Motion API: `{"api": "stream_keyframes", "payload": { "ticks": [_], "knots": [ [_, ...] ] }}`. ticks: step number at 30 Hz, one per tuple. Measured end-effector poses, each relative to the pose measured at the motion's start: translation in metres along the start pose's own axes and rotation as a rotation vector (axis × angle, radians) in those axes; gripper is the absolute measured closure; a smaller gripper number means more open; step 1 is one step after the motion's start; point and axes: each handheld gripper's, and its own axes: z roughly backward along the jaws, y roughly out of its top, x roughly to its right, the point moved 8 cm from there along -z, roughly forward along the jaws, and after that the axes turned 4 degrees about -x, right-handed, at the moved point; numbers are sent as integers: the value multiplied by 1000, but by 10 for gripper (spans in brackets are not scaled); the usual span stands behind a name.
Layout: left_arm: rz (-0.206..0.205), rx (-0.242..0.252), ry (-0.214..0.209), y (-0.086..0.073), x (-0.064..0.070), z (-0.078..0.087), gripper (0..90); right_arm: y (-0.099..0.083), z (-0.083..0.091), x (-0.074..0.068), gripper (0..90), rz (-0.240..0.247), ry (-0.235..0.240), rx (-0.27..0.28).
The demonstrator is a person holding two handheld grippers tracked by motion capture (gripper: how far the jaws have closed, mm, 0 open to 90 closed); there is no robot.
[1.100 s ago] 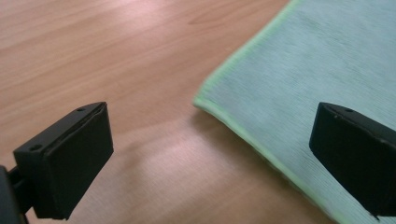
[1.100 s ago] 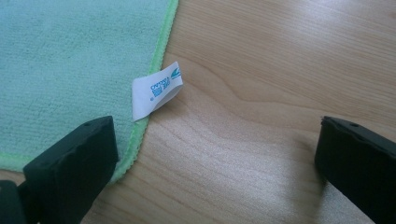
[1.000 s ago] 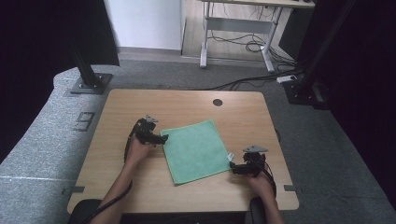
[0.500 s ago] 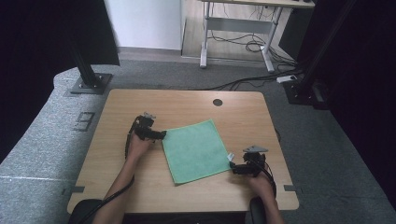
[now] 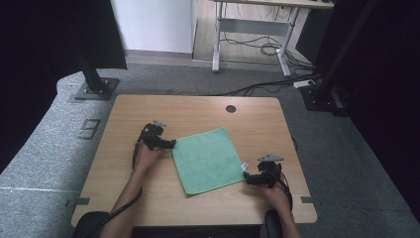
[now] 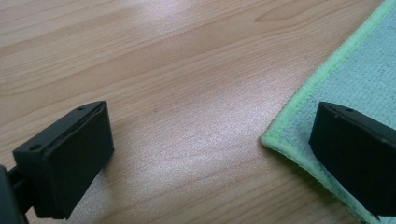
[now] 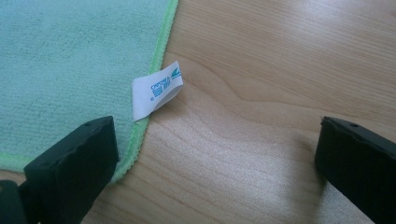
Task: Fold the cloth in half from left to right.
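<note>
Item 1: right tongs [image 5: 250, 179], sitting nearest, at about 5 o'clock on the desk [image 5: 208, 106]. Jaws are standing wide apart, holding nothing. In the right gripper view one jaw is hovering over the cloth's corner hem and the other over bare wood, with the white label [image 7: 156, 88] lying just ahead between them.

Item 2: green cloth [image 5: 208, 158], lying flat and unfolded at mid-desk, turned slightly so its corners are pointing toward 10, 1, 4 and 7 o'clock. The label is sticking out at the 4 o'clock corner.

Item 3: left tongs [image 5: 171, 145], resting at about 9 o'clock, tips touching the cloth's 10 o'clock corner. Jaws are spread; in the left gripper view one is sitting over the hemmed corner [image 6: 275, 140], the other over bare wood.

Change noted: since a second ago the left tongs are edging inward onto that corner, while the right tongs are keeping their place at the opposite corner.

Judgement: both tongs are now lining up on diagonal corners, so pinching and lifting for a fold is likely next.

Item 4: round cable hole [image 5: 231, 108], far edge, 12 o'clock.
</note>
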Motion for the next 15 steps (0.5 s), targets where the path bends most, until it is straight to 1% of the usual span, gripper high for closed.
{"api": "stream_keyframes", "payload": {
  "ticks": [3,7,15],
  "knots": [
    [0,1,1,0,0,0,0,1,1,-1,0,8,-8,-6],
    [0,3,4,-1,0,1,7,3,4,-5,0,37,-5,-4],
    [7,8,8,-4,0,4,21,10,10,-21,0,76,48,7]
  ]
}}
